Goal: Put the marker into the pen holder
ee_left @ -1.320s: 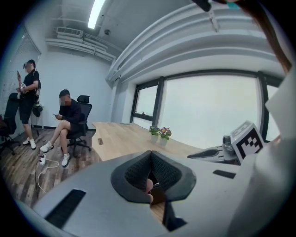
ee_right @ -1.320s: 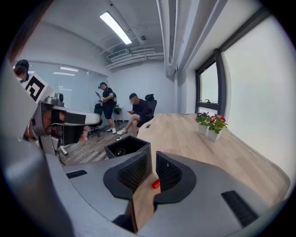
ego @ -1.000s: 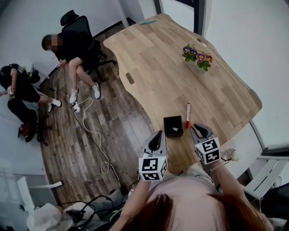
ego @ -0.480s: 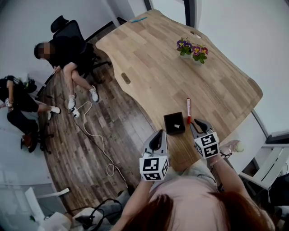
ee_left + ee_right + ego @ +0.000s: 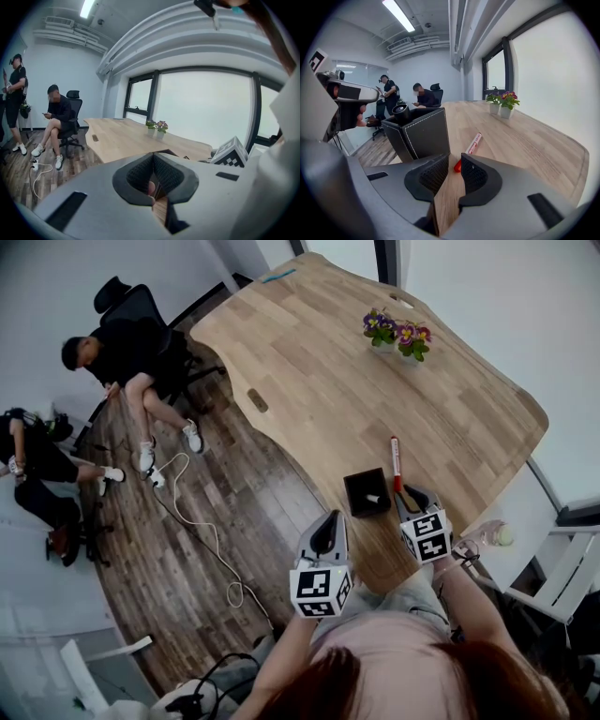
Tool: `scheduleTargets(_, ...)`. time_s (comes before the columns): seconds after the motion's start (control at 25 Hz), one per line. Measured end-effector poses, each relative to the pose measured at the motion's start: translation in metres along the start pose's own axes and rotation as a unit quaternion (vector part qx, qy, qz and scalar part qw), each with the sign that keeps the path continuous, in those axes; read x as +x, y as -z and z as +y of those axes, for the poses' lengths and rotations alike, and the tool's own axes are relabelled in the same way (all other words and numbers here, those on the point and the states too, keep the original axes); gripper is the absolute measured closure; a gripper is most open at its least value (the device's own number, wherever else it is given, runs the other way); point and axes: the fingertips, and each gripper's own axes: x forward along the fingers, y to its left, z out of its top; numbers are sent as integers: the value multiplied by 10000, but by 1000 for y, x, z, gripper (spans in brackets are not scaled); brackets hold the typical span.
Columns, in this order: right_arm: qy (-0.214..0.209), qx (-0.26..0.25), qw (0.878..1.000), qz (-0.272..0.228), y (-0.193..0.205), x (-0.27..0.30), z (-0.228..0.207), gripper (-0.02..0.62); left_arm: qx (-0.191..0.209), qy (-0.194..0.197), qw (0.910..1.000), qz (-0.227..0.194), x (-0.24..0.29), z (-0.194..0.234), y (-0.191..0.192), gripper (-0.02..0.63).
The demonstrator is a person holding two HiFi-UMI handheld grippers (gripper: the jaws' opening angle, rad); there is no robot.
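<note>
Wide wooden worktop [image 5: 319, 362] fills the head view, its near edge lost behind the wearer's head [image 5: 394, 681] and both tongs. Out on the floor there's a seated person [image 5: 117, 348], and a standing person [image 5: 33, 460] cut off by the left edge. Now the left tongs [image 5: 324, 524], by the worktop's near edge: tips pressed together, gripping nothing. There's something pinkish in the slot behind the tips, too blurred to name. The right tongs [image 5: 413, 500] sit over the worktop, jaws a little apart with only bare wood between them. The black square holder [image 5: 367, 491] stands upright ahead of and between the tongs. A dark round thing [image 5: 401, 112] pokes out of it, and I can't tell what it is. The marker [image 5: 396, 463] lies flat just right of the holder. It has a white barrel and a red end, which lies just ahead of the right tongs. There's red print on the barrel, too small to read.
</note>
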Motion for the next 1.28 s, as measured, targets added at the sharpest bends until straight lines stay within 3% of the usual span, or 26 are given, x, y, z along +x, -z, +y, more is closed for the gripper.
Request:
scheduleTargets(0.48,339,196,9984,406,23,27,-6,528,-13,31,9999,154,-5,6,17,604)
scheduleTargets(0.84,625,-45,9944,852,30,34,-8,515,-53,-7,9999,161,-10,11,24,604)
scheduleTargets(1.28,621,-193,9950,753,30,29,-6,540,-152,-104,9998,43,-16,11,22,604)
